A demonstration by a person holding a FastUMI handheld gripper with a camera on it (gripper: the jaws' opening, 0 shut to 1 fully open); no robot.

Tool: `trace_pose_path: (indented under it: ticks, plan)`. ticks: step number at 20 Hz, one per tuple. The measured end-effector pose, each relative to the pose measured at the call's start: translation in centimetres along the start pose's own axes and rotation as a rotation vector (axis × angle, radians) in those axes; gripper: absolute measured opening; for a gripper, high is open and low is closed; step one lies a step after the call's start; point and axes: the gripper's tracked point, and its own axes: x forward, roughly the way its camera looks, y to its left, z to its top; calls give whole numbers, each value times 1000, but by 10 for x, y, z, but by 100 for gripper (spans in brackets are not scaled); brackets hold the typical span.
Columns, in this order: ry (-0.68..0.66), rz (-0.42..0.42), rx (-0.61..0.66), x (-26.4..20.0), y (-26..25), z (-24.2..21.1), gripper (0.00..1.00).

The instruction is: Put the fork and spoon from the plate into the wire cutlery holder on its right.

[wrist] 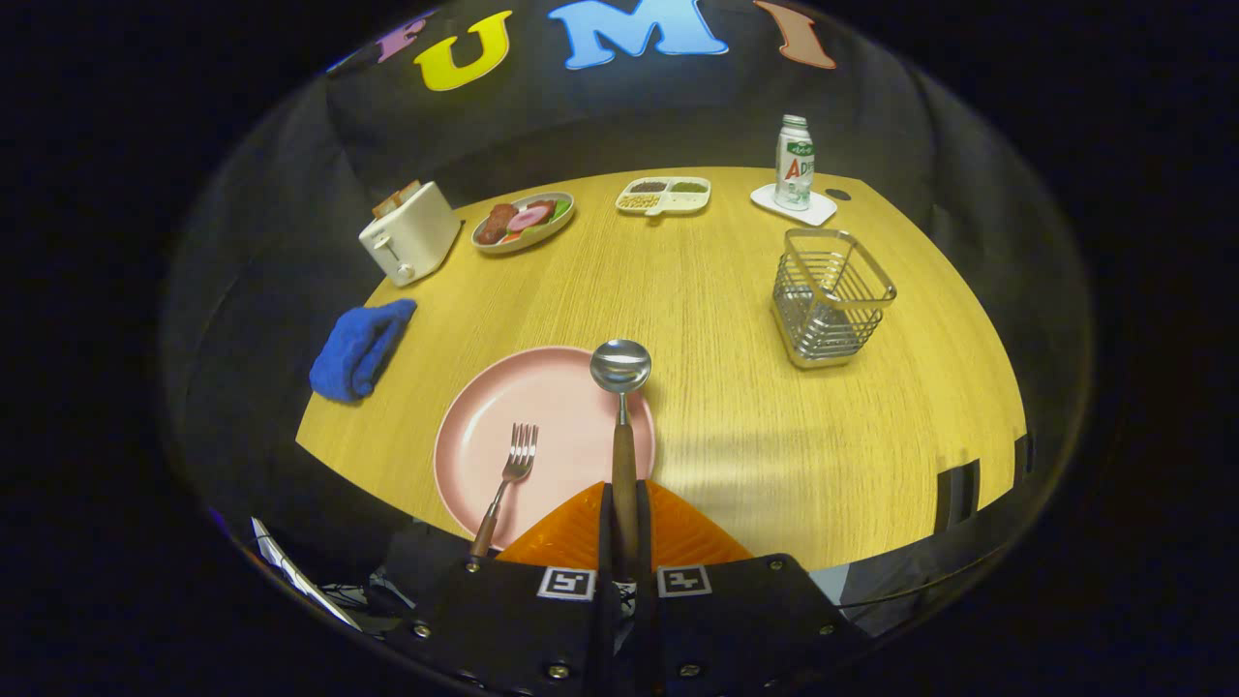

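The jaws (624,528) are clamped on the wooden handle of the spoon (621,387), whose bowl juts forward over the rim of the pink plate (484,455), where the fork (511,469) lies. Held far from its bowl, the spoon could pivot or catch the rim of the wire cutlery holder (831,300), standing well ahead to the right on the desk (697,290).

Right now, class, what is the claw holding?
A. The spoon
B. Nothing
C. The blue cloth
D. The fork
A: the claw is closed on the spoon by its wooden handle, bowl pointing ahead over the edge of the pink plate, while the fork lies on the plate.
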Motion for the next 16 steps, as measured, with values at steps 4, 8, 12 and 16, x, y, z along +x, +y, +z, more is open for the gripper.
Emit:
trace_pose_path:
  ticks: [4, 8, 12, 16]
  plan:
    - [-93, -69, 50, -12, -46, 53, 9]
    - [-146, -142, 111, -24, -93, 87, 9]
    - [-147, -194, 137, -30, -122, 94, 9]
    - [-123, -208, 143, -27, -131, 92, 9]
